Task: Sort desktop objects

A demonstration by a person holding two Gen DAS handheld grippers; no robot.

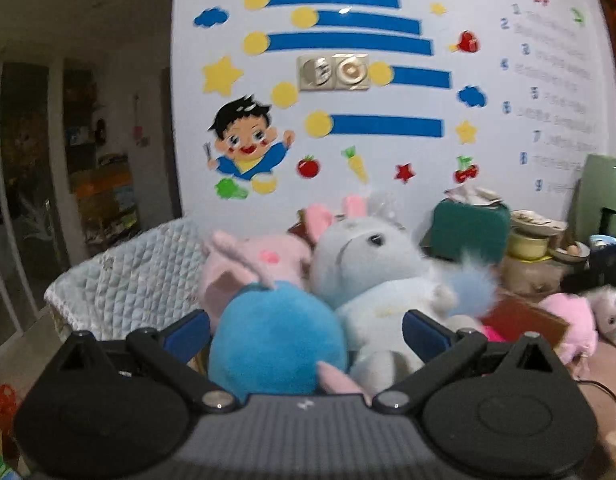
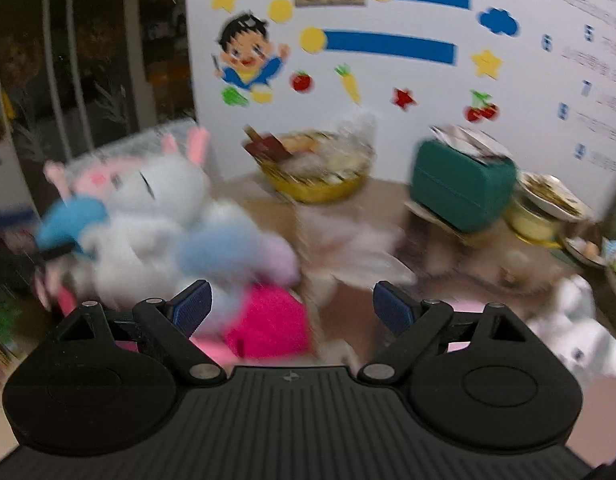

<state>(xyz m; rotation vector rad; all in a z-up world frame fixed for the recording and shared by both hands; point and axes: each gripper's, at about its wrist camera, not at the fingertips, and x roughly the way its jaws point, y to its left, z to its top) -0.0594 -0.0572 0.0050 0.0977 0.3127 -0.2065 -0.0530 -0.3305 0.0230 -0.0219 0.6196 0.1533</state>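
Observation:
In the left wrist view my left gripper [image 1: 305, 332] has its jaws wide apart around plush toys: a blue-bodied pink pig [image 1: 275, 344] and a pale grey-blue rabbit [image 1: 368, 272] fill the gap. I cannot tell whether the pads press on them. A quilted white basket [image 1: 123, 276] stands just behind on the left. In the right wrist view my right gripper [image 2: 293, 306] is open and empty above a bright pink plush [image 2: 271, 324]. The rabbit [image 2: 155, 208] and the pig's blue body [image 2: 71, 220] show at left, blurred.
More plush toys lie at the right [image 1: 572, 320] [image 2: 572, 328]. A dark green box [image 2: 464, 188], a yellow bowl of clutter [image 2: 320, 168], stacked dishes [image 2: 548, 208] and a brown book [image 1: 520, 320] sit on the table. A decorated wall stands behind.

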